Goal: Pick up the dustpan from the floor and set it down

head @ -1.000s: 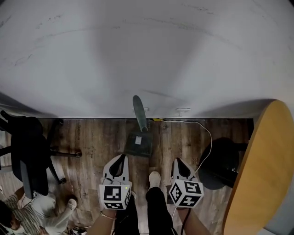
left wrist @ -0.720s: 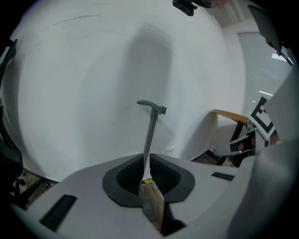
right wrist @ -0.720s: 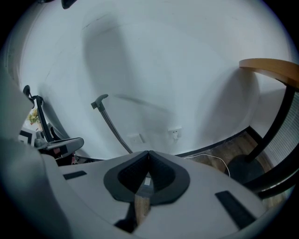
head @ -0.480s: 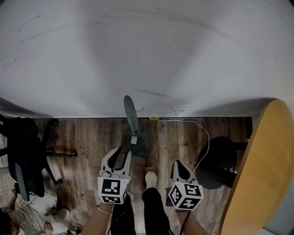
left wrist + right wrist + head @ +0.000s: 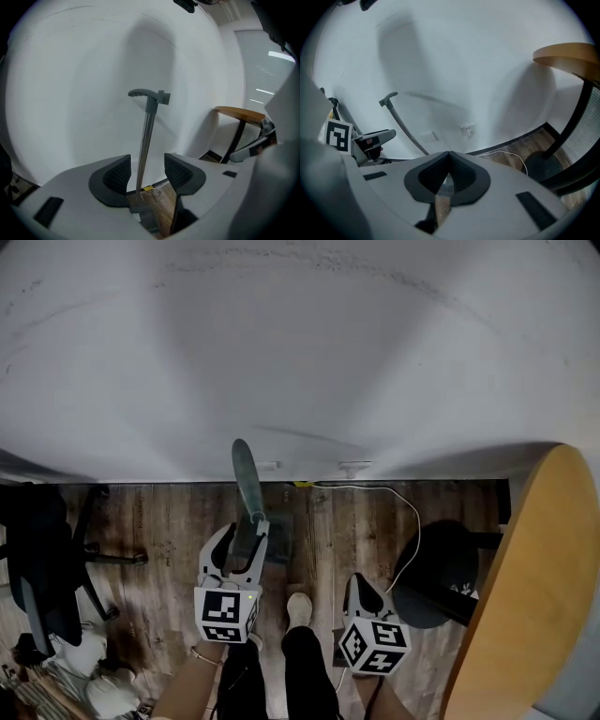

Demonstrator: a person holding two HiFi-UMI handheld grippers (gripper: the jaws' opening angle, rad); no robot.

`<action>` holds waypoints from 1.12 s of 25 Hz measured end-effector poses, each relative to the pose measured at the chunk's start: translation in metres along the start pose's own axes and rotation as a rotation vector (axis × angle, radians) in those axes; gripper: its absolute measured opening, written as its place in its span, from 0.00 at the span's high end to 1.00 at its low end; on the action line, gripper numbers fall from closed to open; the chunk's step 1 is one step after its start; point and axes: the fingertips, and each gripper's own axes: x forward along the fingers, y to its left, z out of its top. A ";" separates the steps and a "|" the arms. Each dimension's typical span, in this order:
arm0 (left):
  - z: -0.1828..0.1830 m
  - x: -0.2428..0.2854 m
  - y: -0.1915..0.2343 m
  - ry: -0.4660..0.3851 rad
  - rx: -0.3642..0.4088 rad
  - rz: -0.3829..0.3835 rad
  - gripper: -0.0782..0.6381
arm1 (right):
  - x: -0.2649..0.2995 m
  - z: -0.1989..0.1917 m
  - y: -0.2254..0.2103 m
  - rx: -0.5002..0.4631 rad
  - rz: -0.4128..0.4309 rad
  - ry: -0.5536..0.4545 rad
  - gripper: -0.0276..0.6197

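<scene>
since earlier, left gripper (image 5: 240, 540) fingers opened wide, now straddling the dustpan (image 5: 246, 480) handle without gripping it. handle stands near upright, pan on floor (image 5: 169, 521). right gripper (image 5: 359, 585) fingers closed, empty.

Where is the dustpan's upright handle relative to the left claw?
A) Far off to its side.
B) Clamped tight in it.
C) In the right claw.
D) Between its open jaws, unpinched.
D: the dustpan's handle stands unpinched between the jaws of the left claw, which have just been opening.
</scene>
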 end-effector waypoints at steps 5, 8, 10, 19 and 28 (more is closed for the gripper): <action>0.003 0.020 0.007 -0.011 -0.008 0.026 0.57 | 0.001 -0.001 -0.009 0.010 -0.007 0.000 0.91; 0.005 0.033 0.008 -0.009 0.002 0.020 0.57 | -0.001 -0.004 -0.016 0.017 -0.014 0.005 0.91; 0.007 0.040 0.007 -0.011 0.011 0.018 0.57 | -0.002 -0.009 -0.022 0.021 -0.021 0.011 0.91; 0.011 0.051 0.004 -0.031 0.013 0.049 0.69 | -0.004 -0.021 -0.040 0.039 -0.037 0.030 0.91; 0.011 0.050 0.010 -0.038 0.016 0.111 0.75 | -0.003 -0.025 -0.046 0.038 -0.034 0.037 0.91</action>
